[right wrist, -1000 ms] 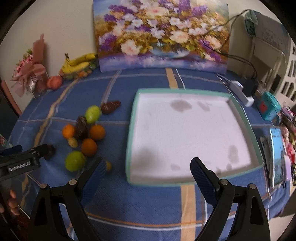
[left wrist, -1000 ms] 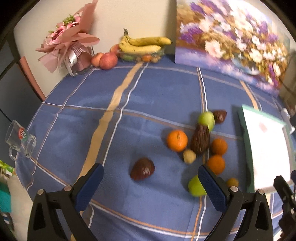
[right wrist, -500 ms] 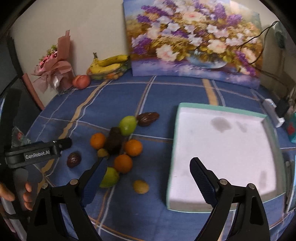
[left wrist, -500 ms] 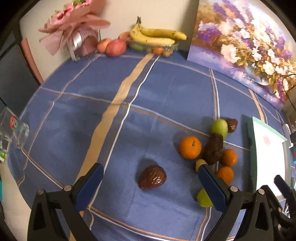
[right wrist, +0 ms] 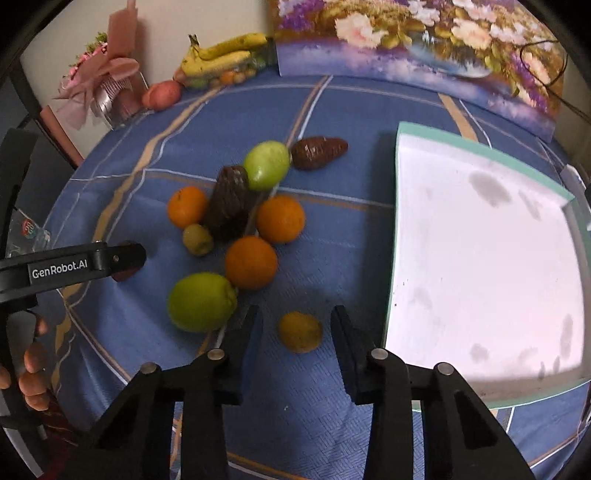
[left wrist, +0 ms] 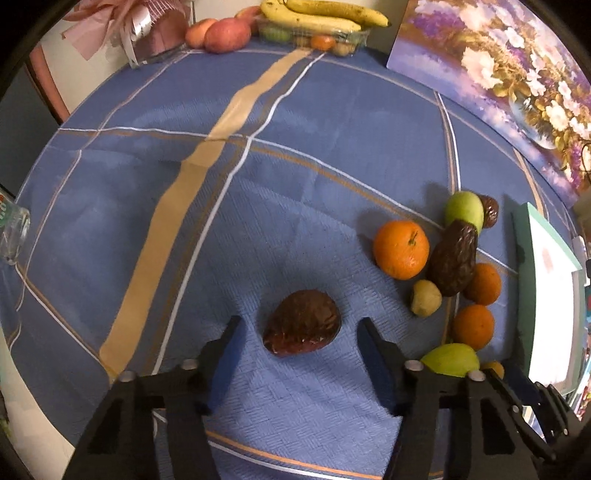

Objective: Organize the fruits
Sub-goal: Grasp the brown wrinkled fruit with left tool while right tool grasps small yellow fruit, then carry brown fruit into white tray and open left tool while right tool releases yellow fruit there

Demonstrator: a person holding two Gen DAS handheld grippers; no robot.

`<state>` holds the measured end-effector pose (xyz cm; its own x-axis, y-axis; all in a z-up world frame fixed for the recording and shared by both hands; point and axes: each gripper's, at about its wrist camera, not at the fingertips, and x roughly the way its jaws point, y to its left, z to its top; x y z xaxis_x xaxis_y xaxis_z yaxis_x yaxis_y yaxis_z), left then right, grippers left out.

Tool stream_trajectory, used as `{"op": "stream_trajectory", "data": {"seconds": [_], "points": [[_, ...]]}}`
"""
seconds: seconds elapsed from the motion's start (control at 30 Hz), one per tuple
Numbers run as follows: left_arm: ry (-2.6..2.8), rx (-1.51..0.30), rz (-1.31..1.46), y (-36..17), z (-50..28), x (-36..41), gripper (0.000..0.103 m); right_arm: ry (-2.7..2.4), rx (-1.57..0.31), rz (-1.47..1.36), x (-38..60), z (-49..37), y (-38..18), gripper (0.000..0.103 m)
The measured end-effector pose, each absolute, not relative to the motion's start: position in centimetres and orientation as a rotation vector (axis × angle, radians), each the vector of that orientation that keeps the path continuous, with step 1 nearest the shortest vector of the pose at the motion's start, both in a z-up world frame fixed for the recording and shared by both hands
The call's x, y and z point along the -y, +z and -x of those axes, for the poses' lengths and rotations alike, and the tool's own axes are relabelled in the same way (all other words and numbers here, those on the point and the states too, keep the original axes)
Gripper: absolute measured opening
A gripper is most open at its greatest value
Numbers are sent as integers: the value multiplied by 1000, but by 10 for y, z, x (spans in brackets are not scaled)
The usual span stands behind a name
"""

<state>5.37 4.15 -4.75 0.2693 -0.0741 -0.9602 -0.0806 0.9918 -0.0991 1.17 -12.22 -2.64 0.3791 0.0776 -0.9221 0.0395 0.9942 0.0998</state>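
My left gripper point(left wrist: 299, 332) is open, its fingers on either side of a dark brown scaly fruit point(left wrist: 302, 322) lying alone on the blue tablecloth. My right gripper point(right wrist: 297, 325) is open around a small yellow-orange fruit point(right wrist: 300, 331), without touching it. A cluster of fruit lies beyond: three oranges point(right wrist: 251, 263), two green fruits point(right wrist: 201, 302), two more brown scaly fruits point(right wrist: 229, 202) and a small yellowish fruit point(right wrist: 197, 239). A white tray with a green rim point(right wrist: 393, 229) lies to the right. The left gripper shows in the right wrist view point(right wrist: 122, 256).
Bananas on a clear box point(left wrist: 314, 22), apples point(left wrist: 225, 31) and a pink bouquet point(right wrist: 103, 85) stand at the table's far edge. A flower painting point(right wrist: 413, 40) leans on the wall. A glass mug point(left wrist: 11, 236) sits at the left table edge.
Both grippers have moved down and forward to the table. The left now brackets the lone brown fruit; the right now brackets the small yellow-orange fruit. Both sets of jaws have narrowed.
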Motion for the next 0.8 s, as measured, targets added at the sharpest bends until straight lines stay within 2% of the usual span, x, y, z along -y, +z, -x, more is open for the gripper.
{"op": "stream_trajectory", "data": {"seconds": [0.03,0.1,0.4,0.8], "points": [[4,-1304,140,-49,-54,-42,51,26,-1191,-115,123,-12,-29,35],[4,-1315,146,-52,-54,-42,46,23,-1203,-117,123,-11,-32,29],[3,-1210,156,-25,-48,-44,46,28,-1170,-132,126,-7,-22,28],[-57,-1089,53,14,-44,-4,46,-84,-1061,-138,155,-10,14,28]]}}
